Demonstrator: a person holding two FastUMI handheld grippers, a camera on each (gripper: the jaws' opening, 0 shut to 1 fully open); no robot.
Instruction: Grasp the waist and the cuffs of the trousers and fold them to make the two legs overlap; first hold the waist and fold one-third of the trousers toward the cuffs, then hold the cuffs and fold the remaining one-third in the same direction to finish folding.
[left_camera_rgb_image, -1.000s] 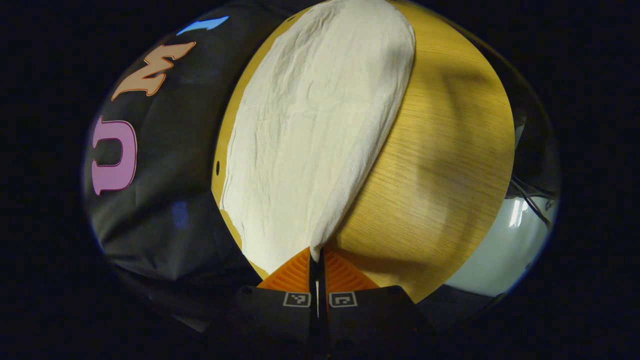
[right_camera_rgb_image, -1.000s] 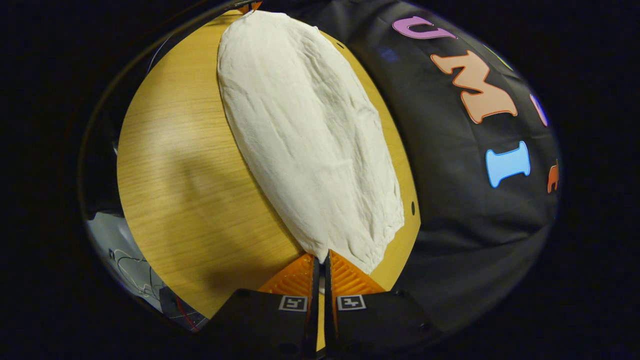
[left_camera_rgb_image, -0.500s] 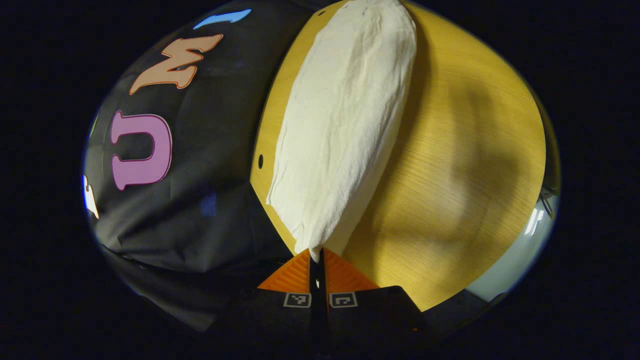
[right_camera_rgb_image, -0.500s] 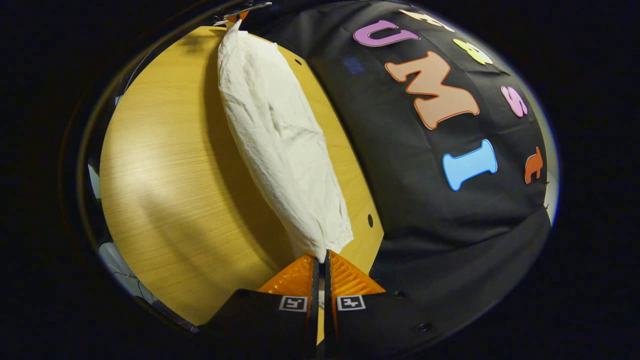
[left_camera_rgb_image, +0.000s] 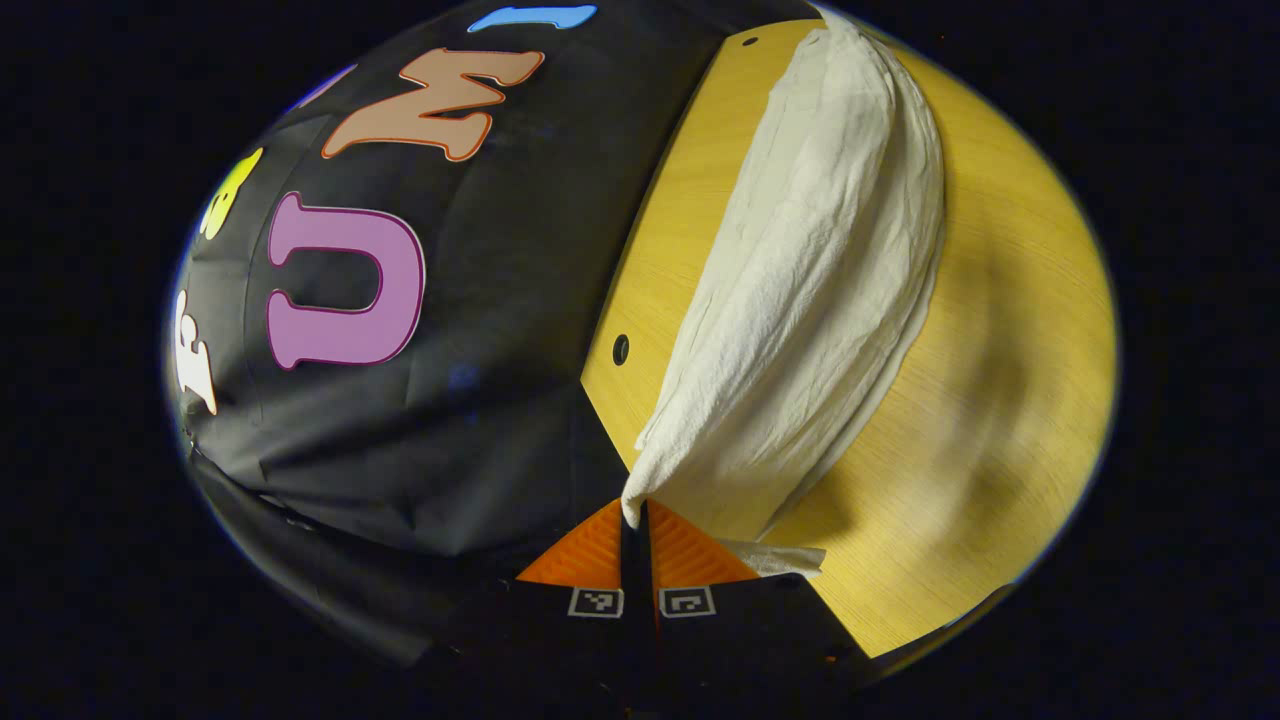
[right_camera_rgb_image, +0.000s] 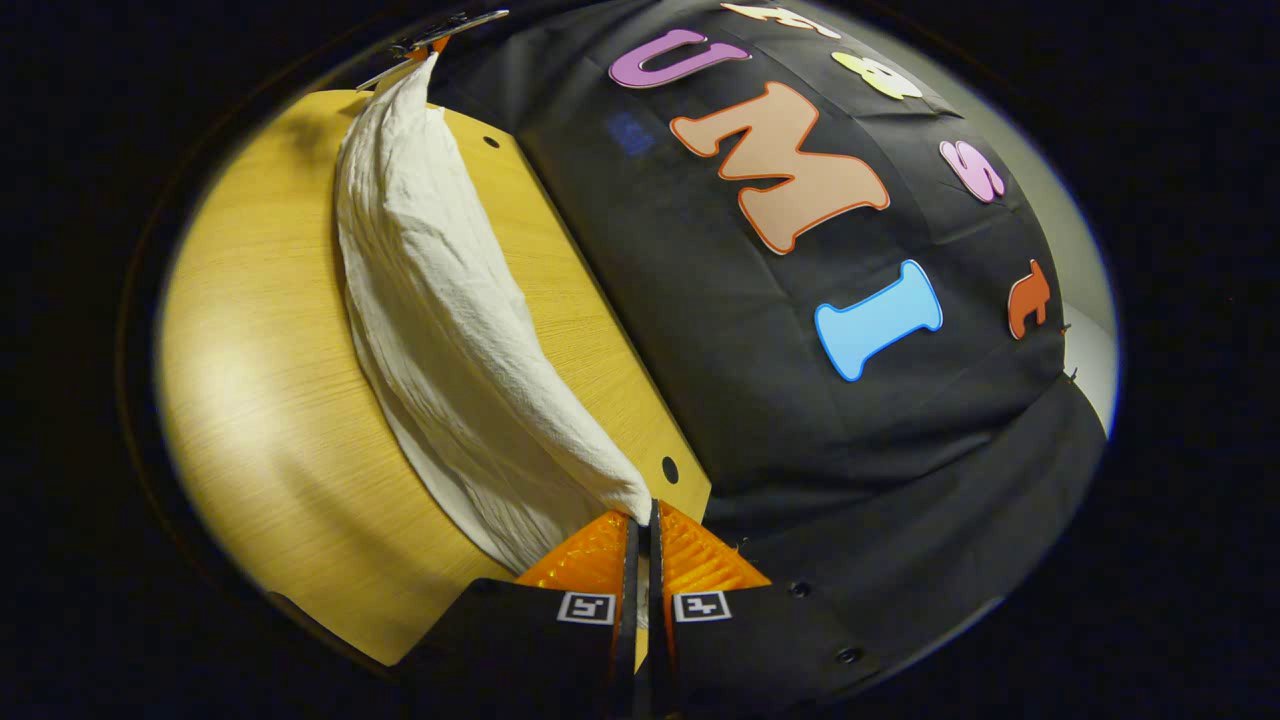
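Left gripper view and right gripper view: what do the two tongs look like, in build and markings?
Both match. The left tongs have two wedge-shaped fingers with ribbed faces, tapering to a point, on dark blocky bodies. Each body carries a small square black-and-white marker near the finger base. The right tongs show the same ribbed wedges and paired markers. No cables, hands or sleeves are visible.

Lighting is warm and moderate, from overhead. The wooden table (left_camera_rgb_image: 1010, 330) carries a soft pale glare patch and a dark shadow beside the white trousers (left_camera_rgb_image: 810, 300). Fisheye distortion bends the table edges strongly. Focus is sharp centrally; rims darken and blur slightly.
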